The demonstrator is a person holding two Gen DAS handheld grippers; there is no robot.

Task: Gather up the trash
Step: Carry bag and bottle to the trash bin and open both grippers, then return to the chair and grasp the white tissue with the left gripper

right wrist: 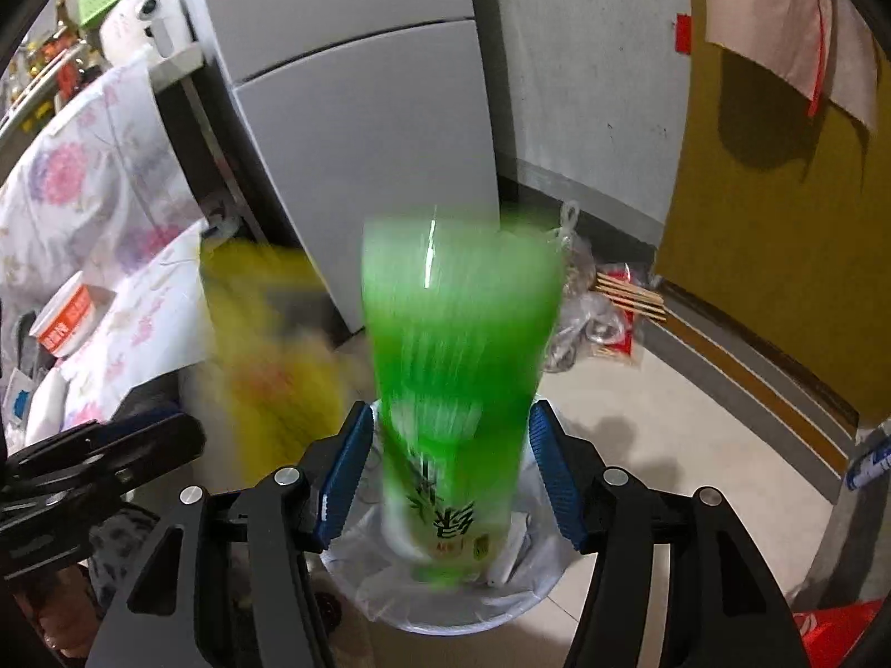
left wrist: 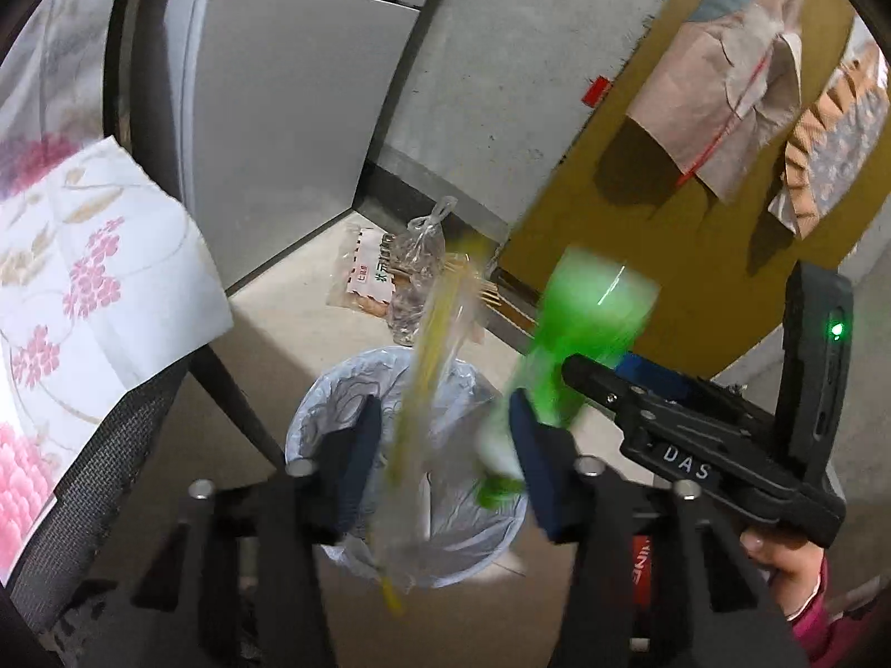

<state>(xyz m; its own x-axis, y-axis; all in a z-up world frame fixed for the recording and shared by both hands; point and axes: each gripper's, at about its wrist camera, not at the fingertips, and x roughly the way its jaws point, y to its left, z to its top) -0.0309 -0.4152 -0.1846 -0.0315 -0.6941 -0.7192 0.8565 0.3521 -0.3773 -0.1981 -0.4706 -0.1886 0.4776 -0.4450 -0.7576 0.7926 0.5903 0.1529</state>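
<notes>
A white trash bin lined with a clear bag stands on the floor below both grippers; it also shows in the right wrist view. My left gripper is open; a blurred clear-and-yellow wrapper drops between its fingers into the bin. My right gripper is open; a blurred green bottle falls neck-down between its fingers toward the bin. The bottle and the right gripper's body show in the left wrist view. The yellow wrapper shows blurred at left in the right wrist view.
A grey fridge stands behind the bin. A tied clear bag of trash and wooden sticks lie on the floor by a yellow door. A table with a floral cloth and a chair are at the left.
</notes>
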